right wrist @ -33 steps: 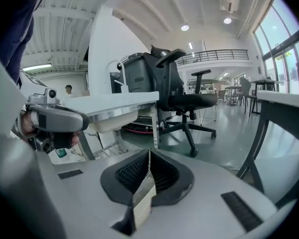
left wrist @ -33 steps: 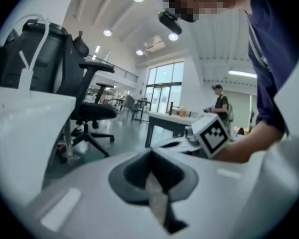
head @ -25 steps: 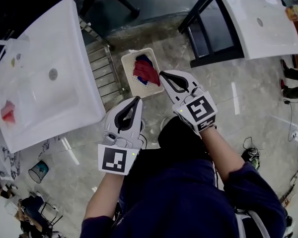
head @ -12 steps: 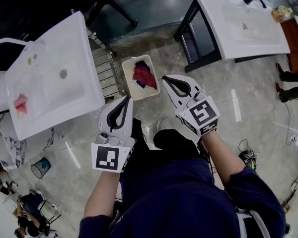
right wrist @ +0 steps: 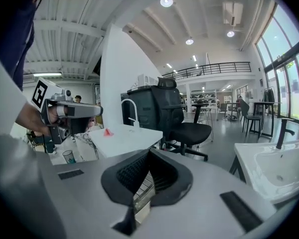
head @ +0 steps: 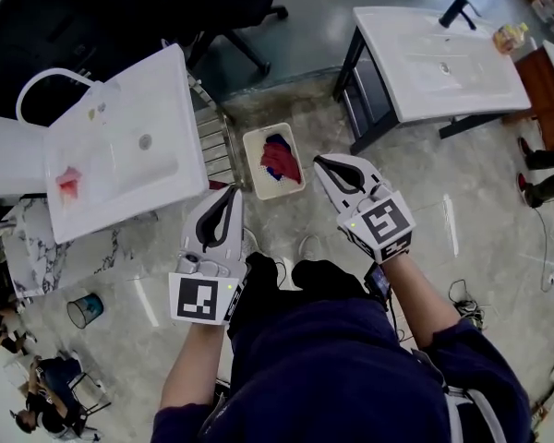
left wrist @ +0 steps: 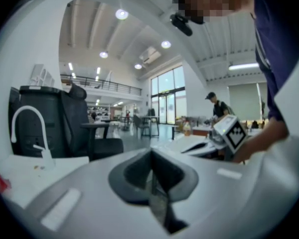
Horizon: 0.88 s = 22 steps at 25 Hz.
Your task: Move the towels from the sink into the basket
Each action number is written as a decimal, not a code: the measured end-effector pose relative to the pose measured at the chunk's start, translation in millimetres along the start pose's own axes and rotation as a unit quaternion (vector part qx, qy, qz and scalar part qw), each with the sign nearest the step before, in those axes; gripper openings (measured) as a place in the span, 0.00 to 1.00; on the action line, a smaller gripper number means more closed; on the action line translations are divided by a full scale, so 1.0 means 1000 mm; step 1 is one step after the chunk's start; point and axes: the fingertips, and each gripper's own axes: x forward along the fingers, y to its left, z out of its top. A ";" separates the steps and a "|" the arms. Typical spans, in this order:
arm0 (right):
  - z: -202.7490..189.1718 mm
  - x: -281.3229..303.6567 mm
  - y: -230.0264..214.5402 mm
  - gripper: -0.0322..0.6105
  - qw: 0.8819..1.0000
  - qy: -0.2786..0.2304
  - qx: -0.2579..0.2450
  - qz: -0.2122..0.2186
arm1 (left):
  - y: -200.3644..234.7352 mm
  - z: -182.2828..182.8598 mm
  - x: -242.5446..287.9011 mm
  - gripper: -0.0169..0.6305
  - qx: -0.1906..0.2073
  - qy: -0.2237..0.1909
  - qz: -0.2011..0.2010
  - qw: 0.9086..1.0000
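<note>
Towels lie in two places in the head view. A red towel (head: 69, 181) sits in the basin of the white sink (head: 157, 100) at the upper left of the frame, near the sink's left end. A heap of red and blue towels (head: 279, 158) fills the pale basket (head: 256, 175), which stands on the floor at the middle of the frame, just right of the sink's near corner and beside a metal rack (head: 212, 146).

The left gripper (head: 234, 191) is held below the sink's corner, well apart from the red towel, its tip pointing up the frame. In its own view its jaws meet in a thin line with nothing between them, and the red towel shows only at the far left edge. The right gripper (head: 319, 161) hovers just right of the basket, its tip near the basket's rim but not touching it. Its jaws are likewise pressed together and empty.

The right gripper view shows the red towel as a small peak on the sink at middle left, under a white curved faucet (right wrist: 129, 108), with a black office chair (right wrist: 177, 113) behind. A second sink (head: 443, 58) stands at the upper right of the head view. A teal cup (head: 85, 309) sits on the floor at the lower left.
</note>
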 end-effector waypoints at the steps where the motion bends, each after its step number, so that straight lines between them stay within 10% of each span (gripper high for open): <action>1: 0.003 -0.003 0.003 0.06 1.000 -0.002 -0.001 0.001 | -0.001 0.004 -0.004 0.03 0.001 -0.001 0.002 1.000; 22: 0.086 0.054 0.133 0.06 0.999 -0.023 -0.037 0.016 | 0.107 0.025 -0.130 0.03 -0.004 -0.042 0.035 0.999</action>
